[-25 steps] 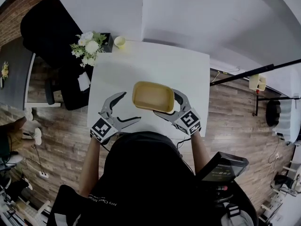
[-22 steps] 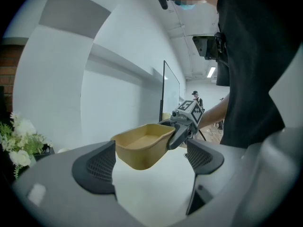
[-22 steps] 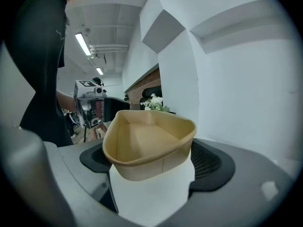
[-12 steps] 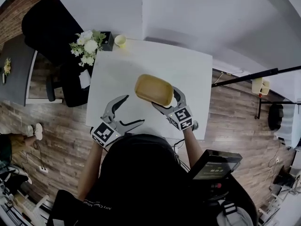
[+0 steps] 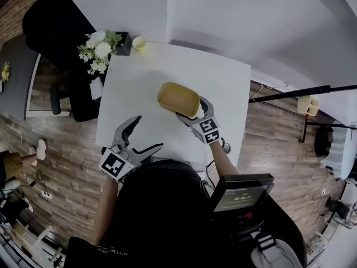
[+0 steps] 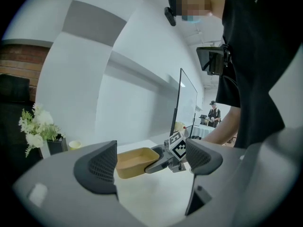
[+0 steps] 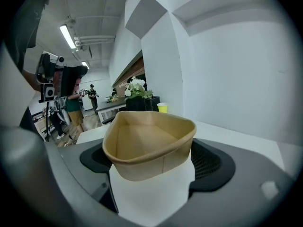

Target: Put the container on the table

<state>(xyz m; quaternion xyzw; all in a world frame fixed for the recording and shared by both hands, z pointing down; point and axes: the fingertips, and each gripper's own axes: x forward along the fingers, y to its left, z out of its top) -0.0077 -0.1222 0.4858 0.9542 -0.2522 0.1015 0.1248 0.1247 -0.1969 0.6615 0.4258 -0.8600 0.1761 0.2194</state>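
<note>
Grips a tan open-topped container in the right hand-held gripper, one jaw pressed on each side of its near end, squeezing that end narrower than the rest. Holds it over the middle of the white worktop, slightly toward the worktop's right edge, rim upward and long axis slanting across. Cannot tell whether the base touches the worktop or sits just above it. Poises the left hand-held gripper over the worktop's near left part, jaws spread wide with nothing between them, aimed toward the worktop's middle and well apart from the container. Looks straight along those parted jaws in the left gripper view at the container and at the marker cube of the right hand-held gripper beside it. At the worktop's far left corner: a bunch of white flowers in a dark pot, with a small yellow cup just beside the pot on the worktop's far edge. Off the worktop's left side: a black chair on a wooden floor. At the worktop's near edge: the person's dark top, with a black device showing a lit screen at chest height.
</note>
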